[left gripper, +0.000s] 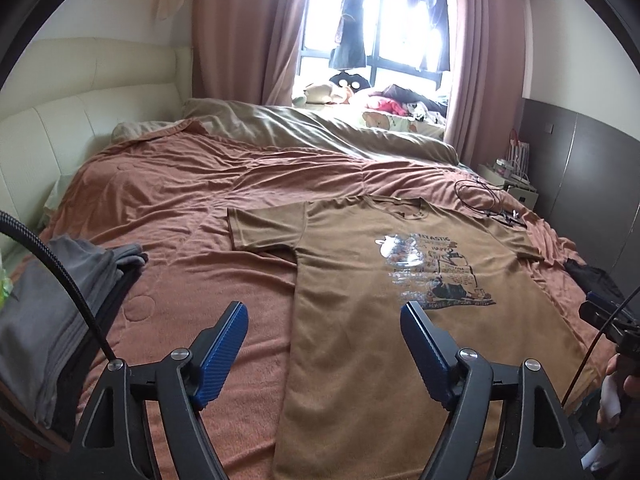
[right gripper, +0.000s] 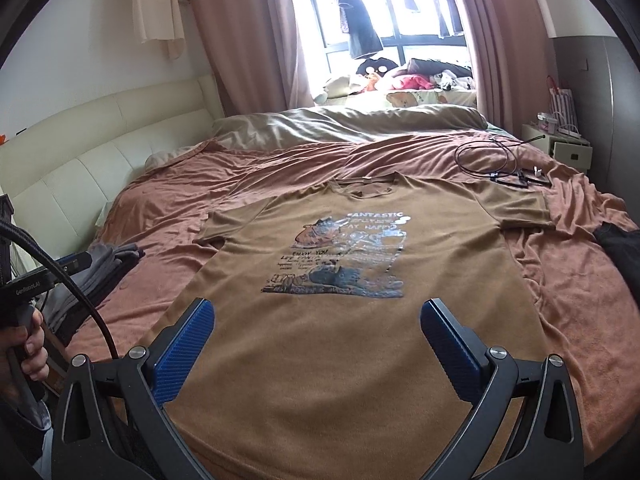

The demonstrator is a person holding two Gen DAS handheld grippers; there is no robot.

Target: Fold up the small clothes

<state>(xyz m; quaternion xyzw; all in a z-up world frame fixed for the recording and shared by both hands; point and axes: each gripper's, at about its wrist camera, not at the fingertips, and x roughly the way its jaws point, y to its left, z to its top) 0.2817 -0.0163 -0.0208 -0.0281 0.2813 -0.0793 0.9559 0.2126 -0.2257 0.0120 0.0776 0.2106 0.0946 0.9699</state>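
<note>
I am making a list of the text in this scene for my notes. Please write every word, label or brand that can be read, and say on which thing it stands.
"FANTASTIC": top line of the print on the brown T-shirt.
"ENJOY YOU": in the middle of that print; the rest of the line is lost in glare.
"GenRobot.AI": on the body of the left gripper, as the right wrist view shows it.
The other lines of the print are too small or blurred to read.

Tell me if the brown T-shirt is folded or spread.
Spread: the brown printed cotton T-shirt lies flat, print up, both sleeves out.
</note>
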